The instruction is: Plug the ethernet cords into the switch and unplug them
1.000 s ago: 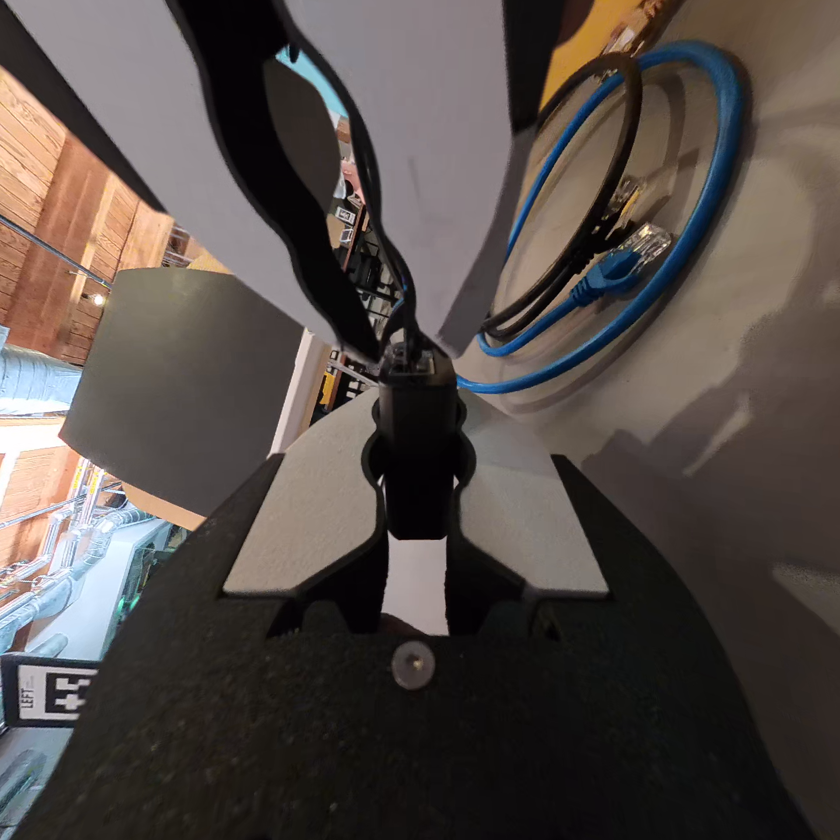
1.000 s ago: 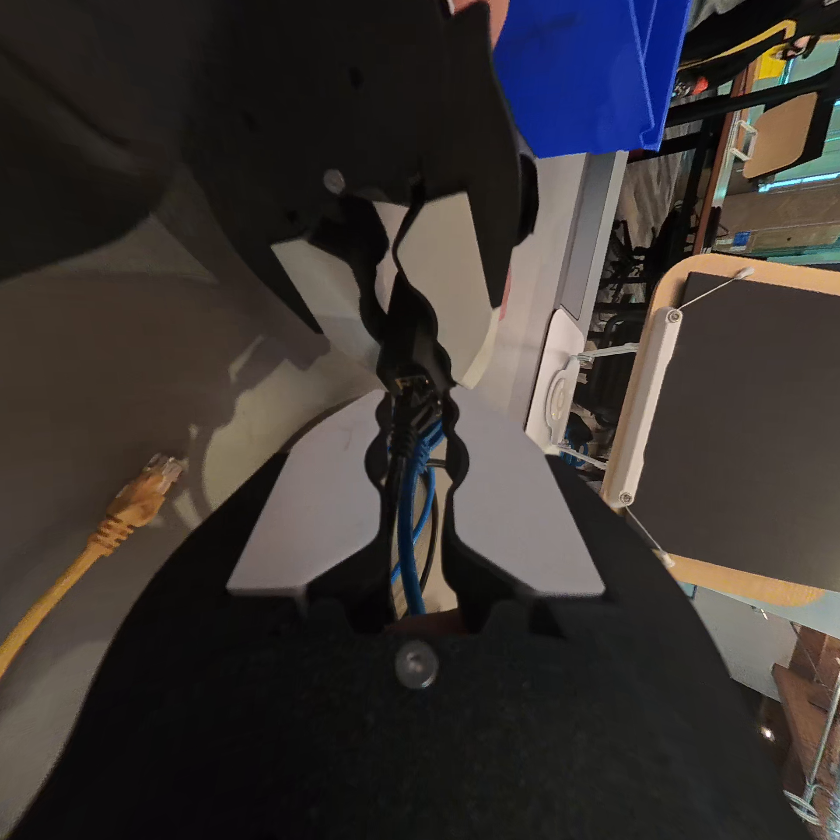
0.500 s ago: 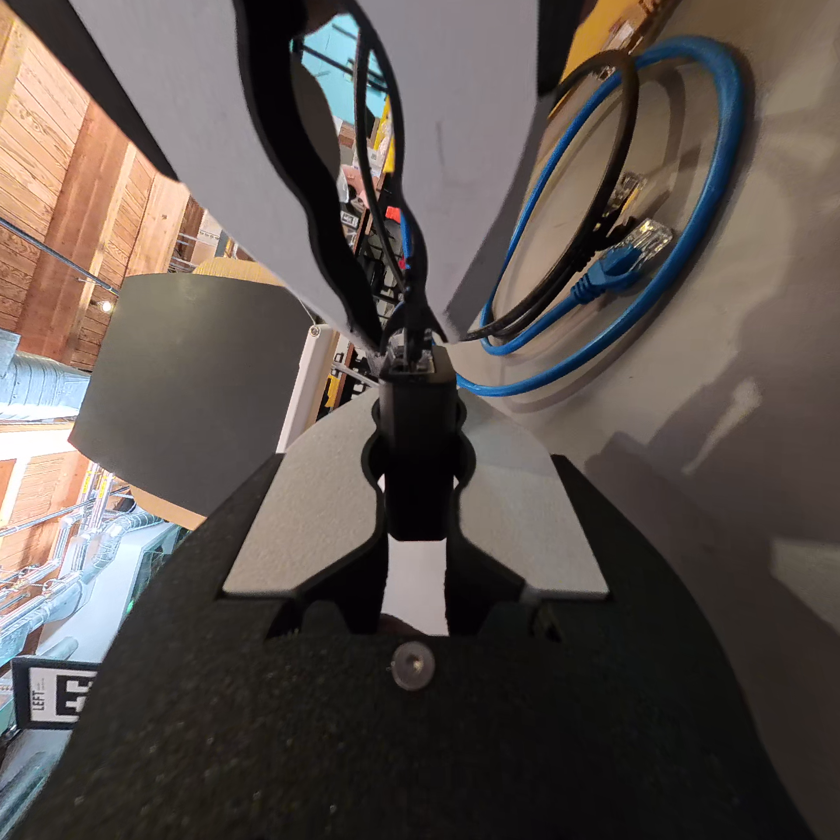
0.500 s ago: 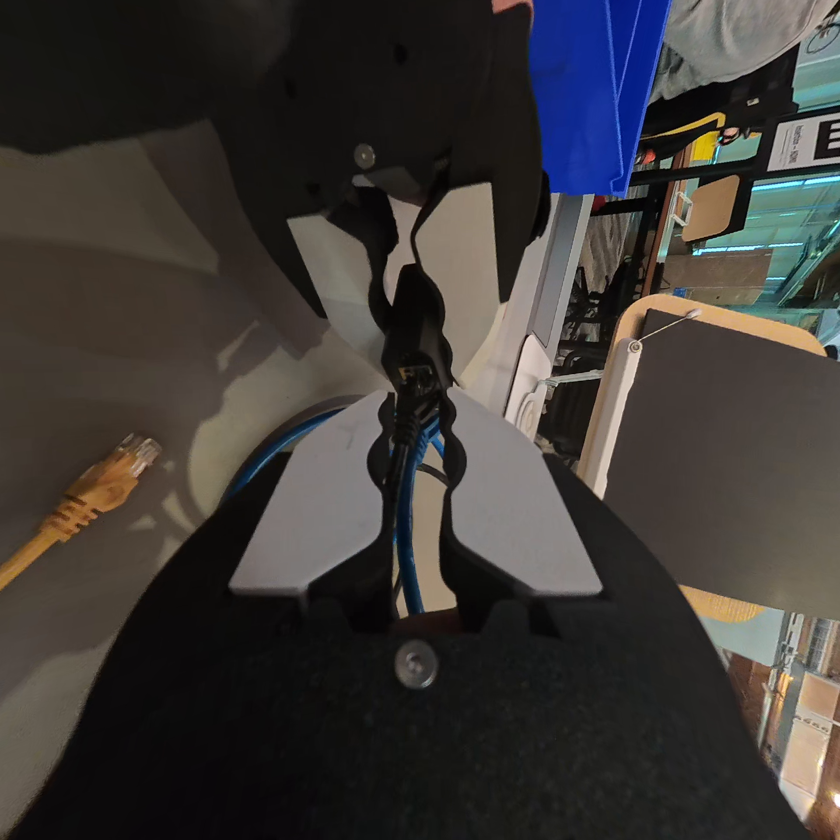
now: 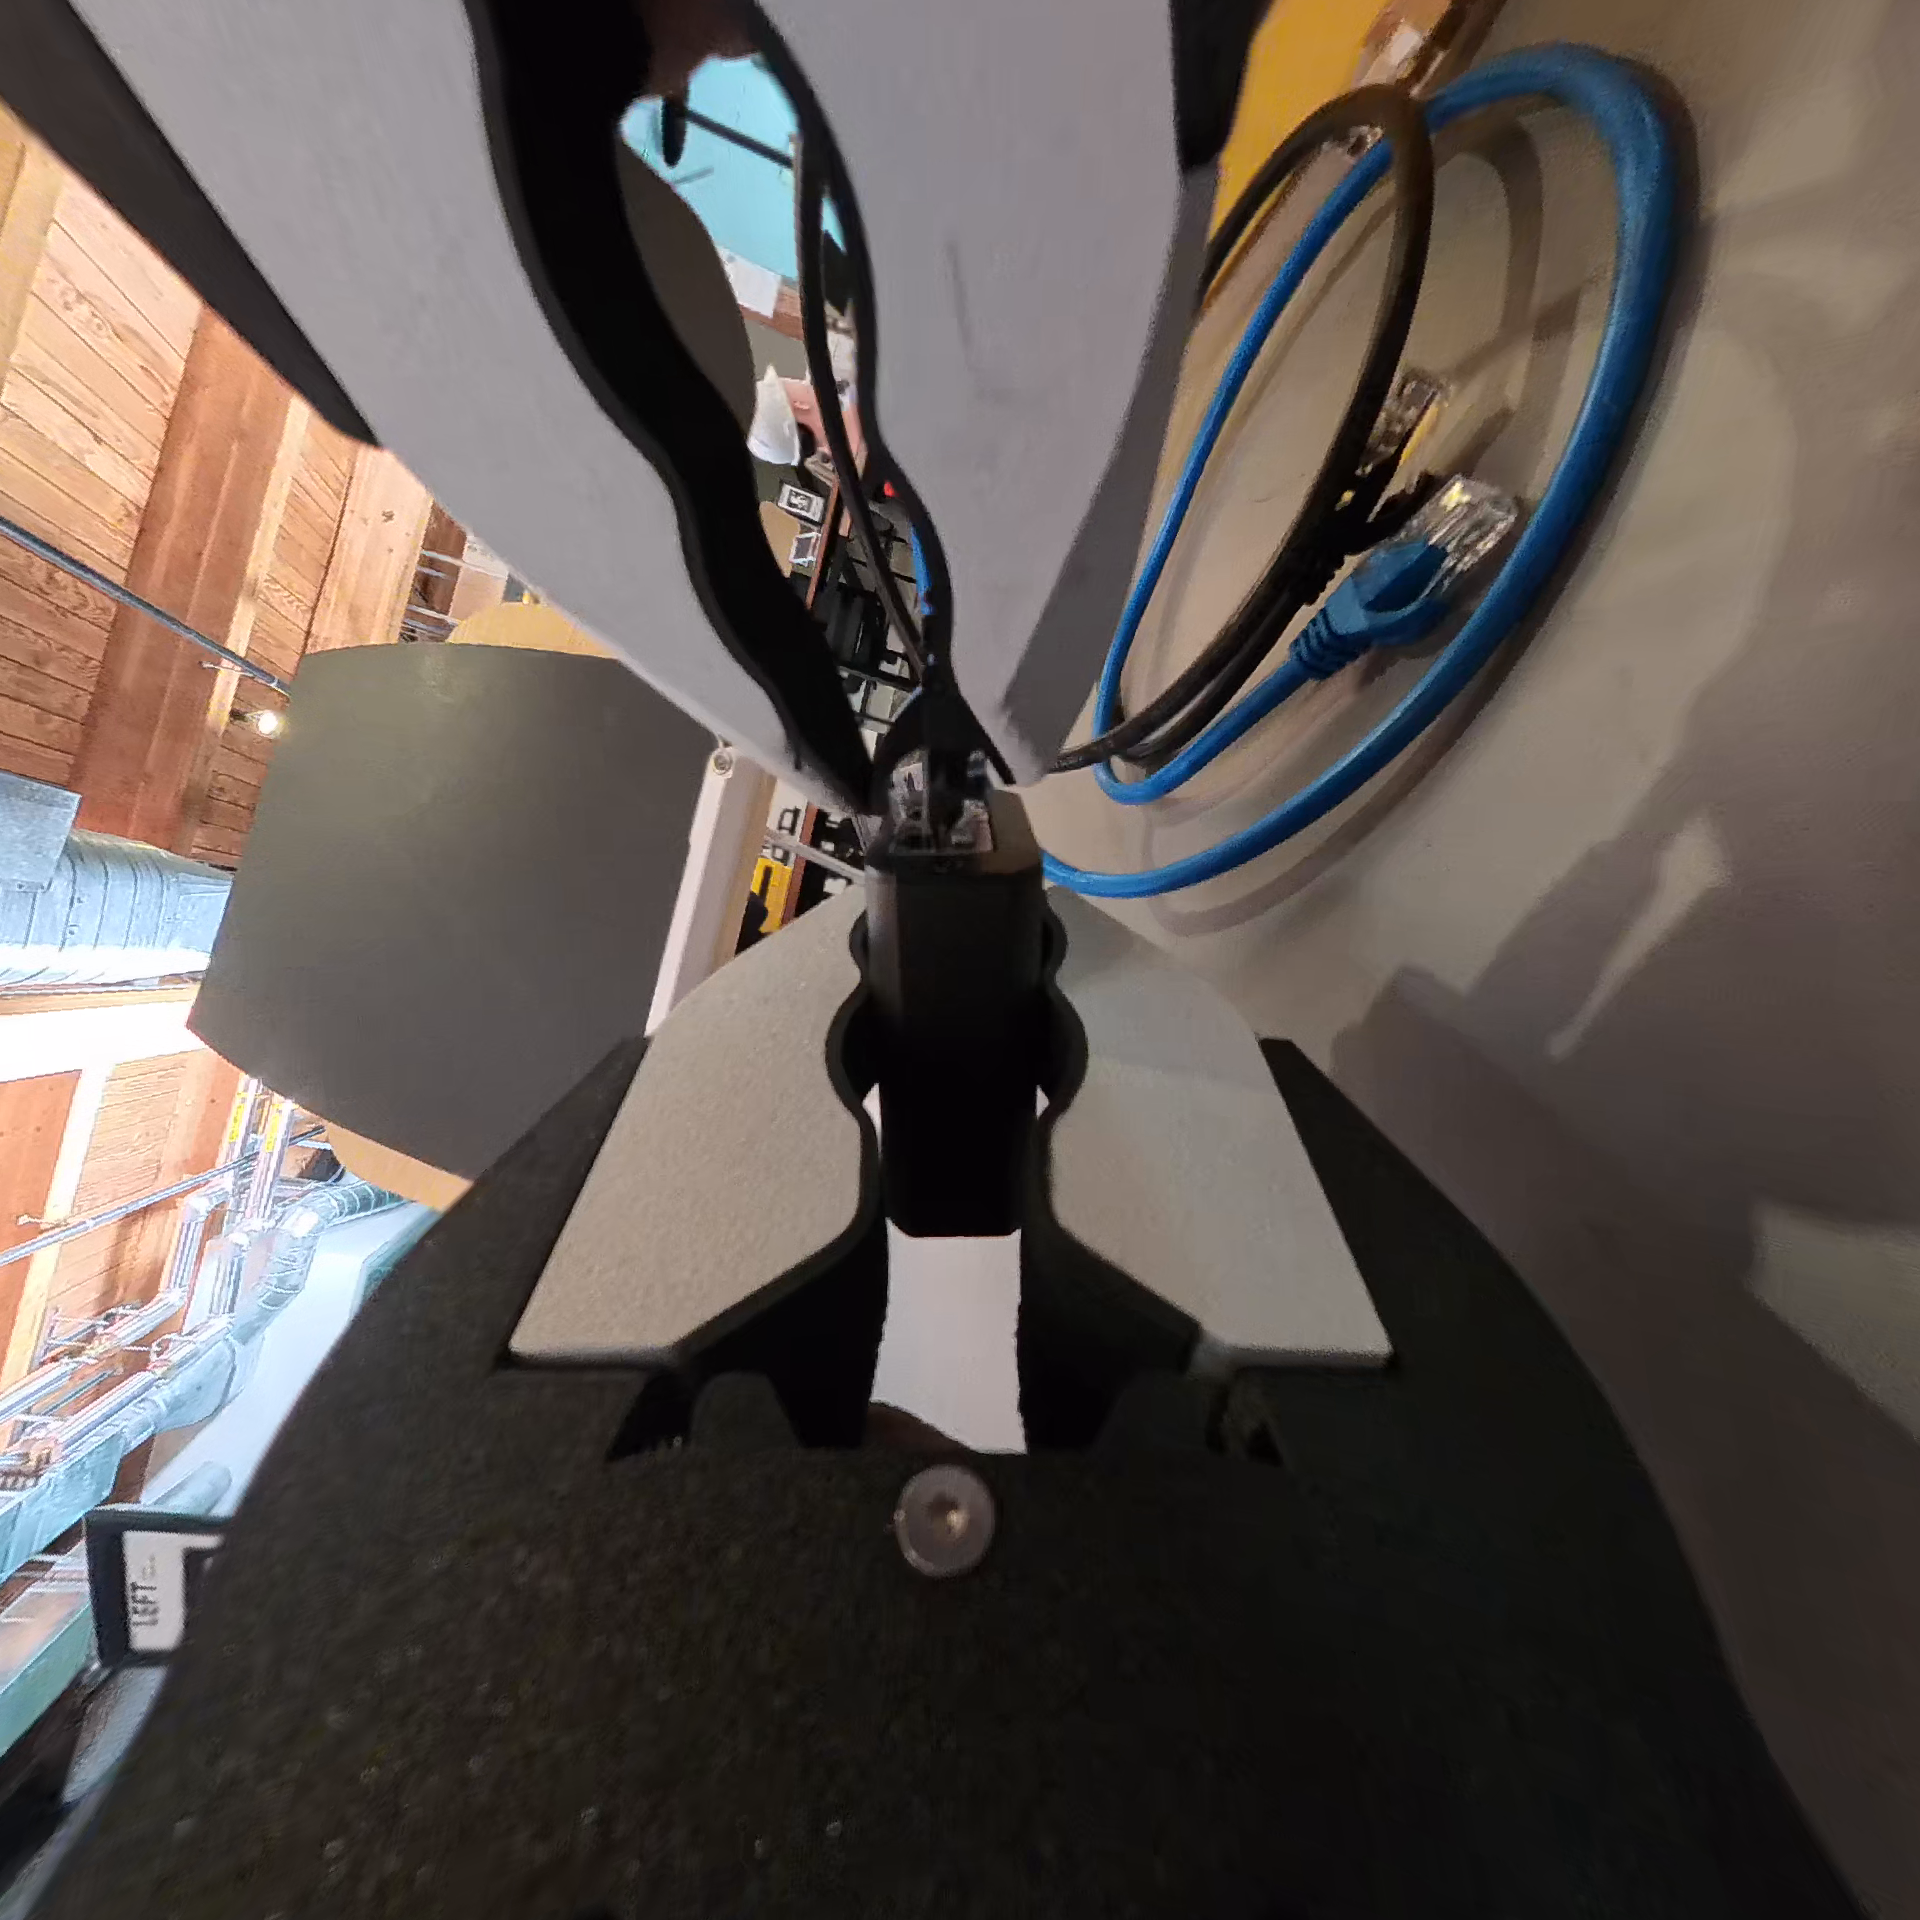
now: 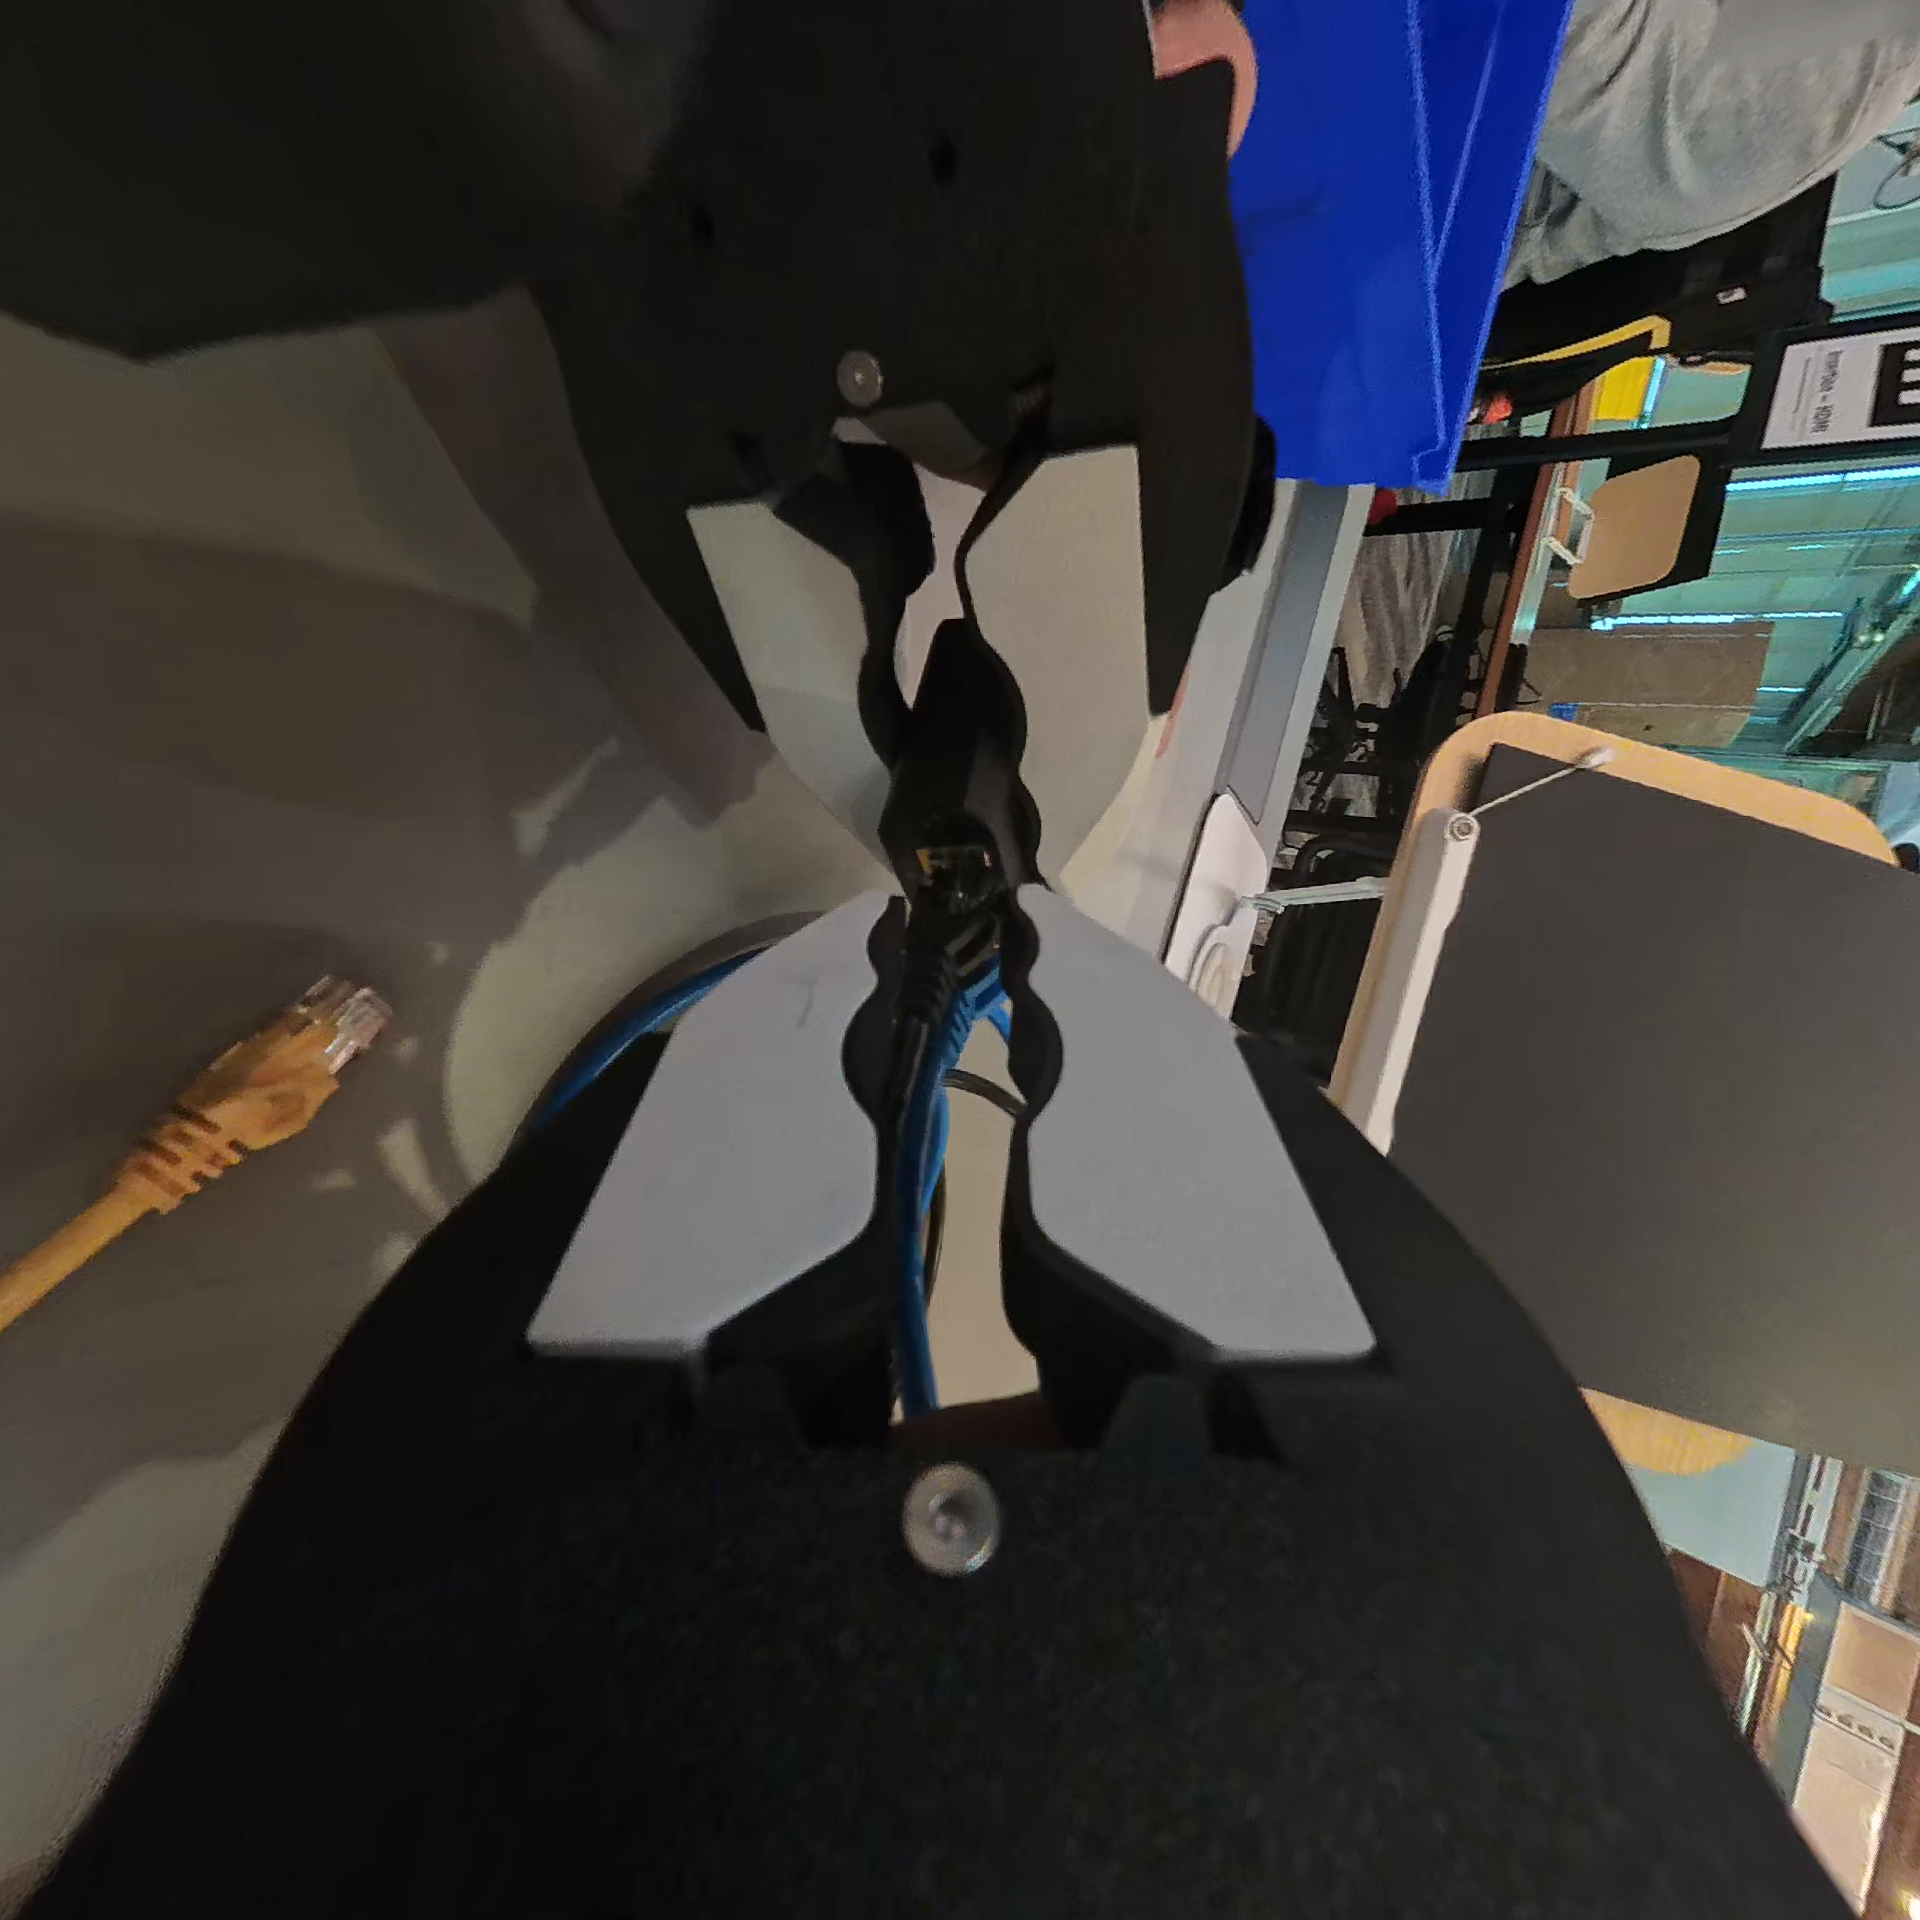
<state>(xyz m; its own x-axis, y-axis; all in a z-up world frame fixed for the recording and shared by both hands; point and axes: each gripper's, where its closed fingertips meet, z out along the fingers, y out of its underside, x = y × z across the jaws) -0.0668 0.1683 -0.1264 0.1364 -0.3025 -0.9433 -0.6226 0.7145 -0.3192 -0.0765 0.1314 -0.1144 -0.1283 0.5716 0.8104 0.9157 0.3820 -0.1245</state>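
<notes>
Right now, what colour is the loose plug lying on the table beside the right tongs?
Yellow-orange plug; clearest in the right wrist view.

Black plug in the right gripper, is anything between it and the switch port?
Nothing visible. The black plug in the right gripper sits directly at the port of the switch; the blue cord trails behind it.
</notes>
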